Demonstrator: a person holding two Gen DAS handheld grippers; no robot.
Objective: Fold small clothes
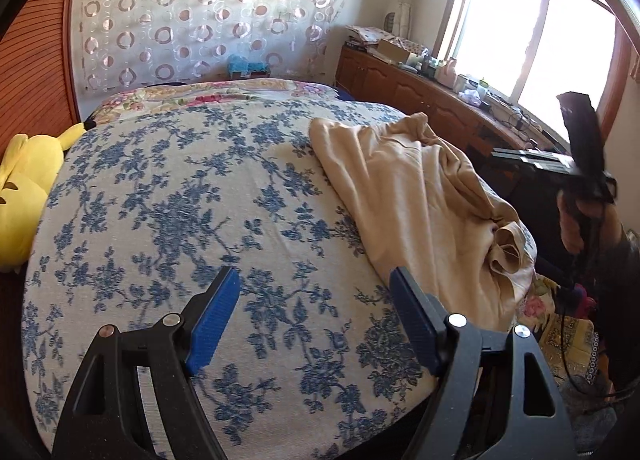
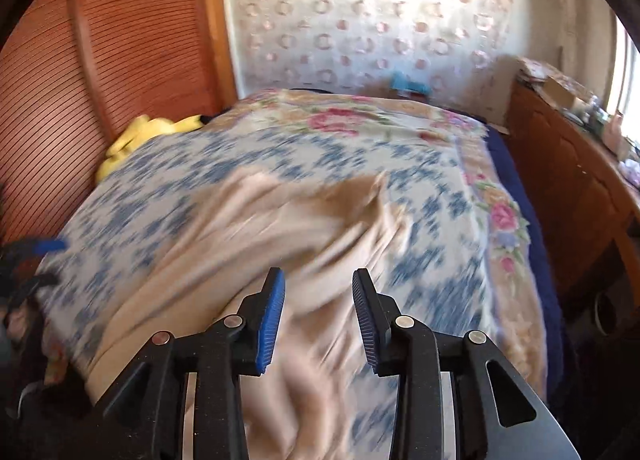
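A beige garment (image 1: 416, 196) lies crumpled on the right side of the bed with the blue floral cover (image 1: 180, 200). My left gripper (image 1: 314, 284) is open and empty, above the cover to the left of the garment. In the right wrist view, which is motion-blurred, the beige garment (image 2: 260, 244) spreads under my right gripper (image 2: 319, 286), which is open with nothing between its blue pads. The right gripper also shows at the right edge of the left wrist view (image 1: 584, 148).
A yellow plush toy (image 1: 24, 192) lies at the bed's left edge against a wooden headboard (image 2: 100, 60). A wooden cabinet (image 1: 420, 88) with clutter stands under the window on the right. A patterned curtain (image 1: 200, 12) hangs behind the bed.
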